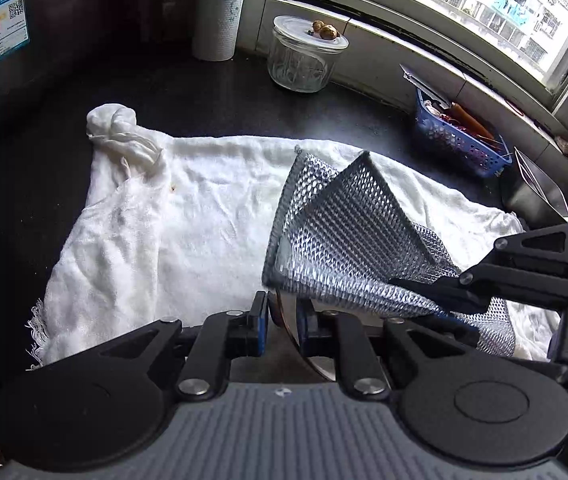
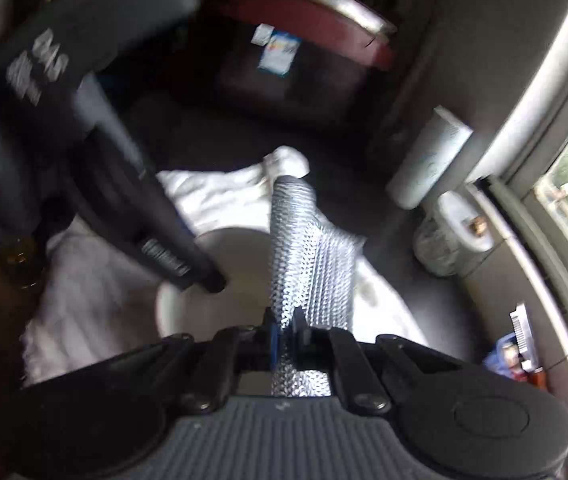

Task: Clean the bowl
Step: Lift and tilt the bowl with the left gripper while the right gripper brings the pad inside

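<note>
A white bowl (image 2: 236,256) stands on a white towel (image 1: 164,220) spread over the dark counter. My left gripper (image 1: 284,316) is shut on the bowl's rim; in the left wrist view only a sliver of the bowl (image 1: 317,362) shows behind the fingers. A silver mesh scouring cloth (image 1: 343,232) hangs folded over the bowl. My right gripper (image 2: 284,328) is shut on that cloth (image 2: 307,252). In the left wrist view the right gripper (image 1: 423,300) reaches in from the right. The right wrist view is blurred; there the left gripper (image 2: 212,280) comes in from the upper left.
At the back stand a lidded glass jar (image 1: 303,56) and a paper towel roll (image 1: 220,8). A blue basket (image 1: 455,136) of utensils and a metal container (image 1: 535,192) sit along the window ledge on the right. A dark appliance (image 1: 4,60) stands on the left.
</note>
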Motion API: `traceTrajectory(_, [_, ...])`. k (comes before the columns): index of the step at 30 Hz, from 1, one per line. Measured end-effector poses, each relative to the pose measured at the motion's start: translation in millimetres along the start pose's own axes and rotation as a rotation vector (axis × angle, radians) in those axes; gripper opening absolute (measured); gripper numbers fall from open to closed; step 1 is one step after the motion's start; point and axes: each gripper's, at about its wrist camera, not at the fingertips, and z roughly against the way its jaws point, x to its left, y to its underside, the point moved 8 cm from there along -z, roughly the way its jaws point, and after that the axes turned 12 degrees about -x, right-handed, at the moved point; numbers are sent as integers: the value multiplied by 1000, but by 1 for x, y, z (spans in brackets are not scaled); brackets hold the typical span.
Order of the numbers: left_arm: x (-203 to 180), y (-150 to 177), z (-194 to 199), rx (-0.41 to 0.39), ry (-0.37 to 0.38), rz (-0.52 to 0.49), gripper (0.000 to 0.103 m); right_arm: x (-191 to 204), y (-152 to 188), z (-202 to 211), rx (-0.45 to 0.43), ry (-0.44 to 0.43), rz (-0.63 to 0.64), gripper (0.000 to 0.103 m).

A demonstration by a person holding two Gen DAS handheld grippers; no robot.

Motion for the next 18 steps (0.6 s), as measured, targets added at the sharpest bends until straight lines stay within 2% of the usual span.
traceTrajectory(6, [-2,0,0,-3,-1,-3,14,4,6,-11,43,15,-35,10])
traceTrajectory(9, [-1,0,0,0,-1,7,14,-2,5,-14,50,17,-78,4])
traceTrajectory(11, [-1,0,0,1,-1,10,14,-10,-5,-7,-1,69,-66,3])
traceTrajectory(15, [-2,-1,1,-1,1,14,14,-28,-35,24,-197,246,5,3])
traceTrajectory(16, [-3,-1,1,-1,3,16,14,-28,-41,30,-247,270,33,3])
traceTrajectory(18, [-3,-2,1,0,7,24,14,-22,-38,28,-261,256,60,3])
